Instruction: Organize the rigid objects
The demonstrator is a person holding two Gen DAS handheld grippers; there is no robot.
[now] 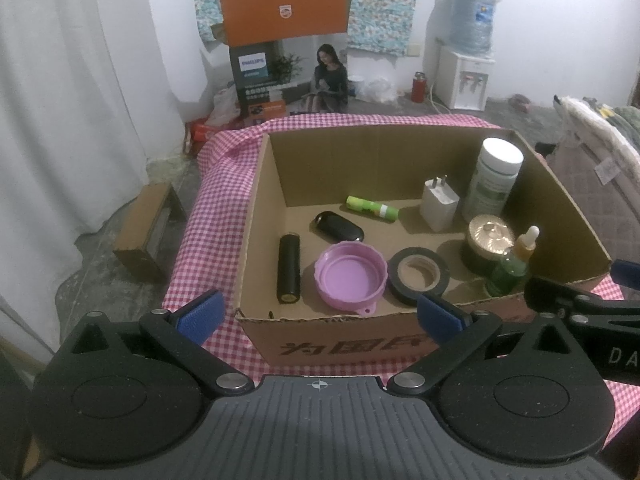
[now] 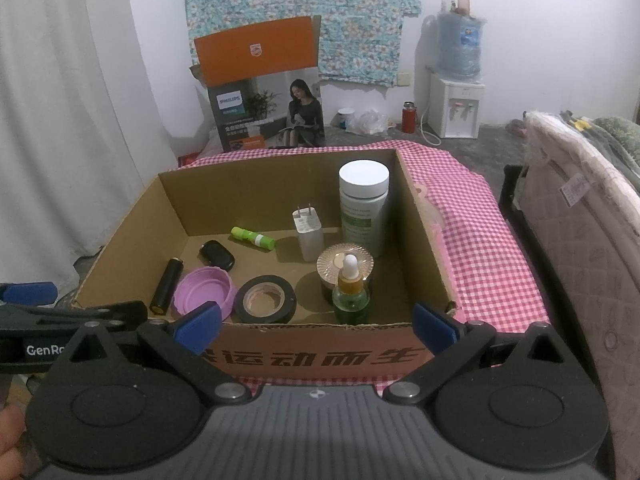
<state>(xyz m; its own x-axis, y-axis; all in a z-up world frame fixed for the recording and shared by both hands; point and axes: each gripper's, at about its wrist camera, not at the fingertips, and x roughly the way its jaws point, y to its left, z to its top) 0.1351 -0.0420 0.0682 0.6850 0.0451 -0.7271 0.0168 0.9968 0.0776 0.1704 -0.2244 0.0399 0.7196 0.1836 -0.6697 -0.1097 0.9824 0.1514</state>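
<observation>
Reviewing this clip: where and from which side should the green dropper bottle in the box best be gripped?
Probably the dropper bottle by its amber neck, below the white bulb, jaws coming from above. It stands upright just behind the cardboard box's front wall, with the gold-lidded jar close behind, leaving little room lower down.

green dropper bottle [image 1: 510, 270] base hidden, box print [image 1: 352, 350] half-covered

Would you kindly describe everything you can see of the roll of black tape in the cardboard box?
The black tape roll is a ring of glossy black tape wound on a pale brown core, lying flat on the cardboard box floor near the front wall, its hole facing up. It looks partly used, the winding fairly thin. The purple lid sits close on its left, the gold-topped jar and green dropper bottle on its right. Whether it touches them cannot be told. Neither gripper touches it.
</observation>
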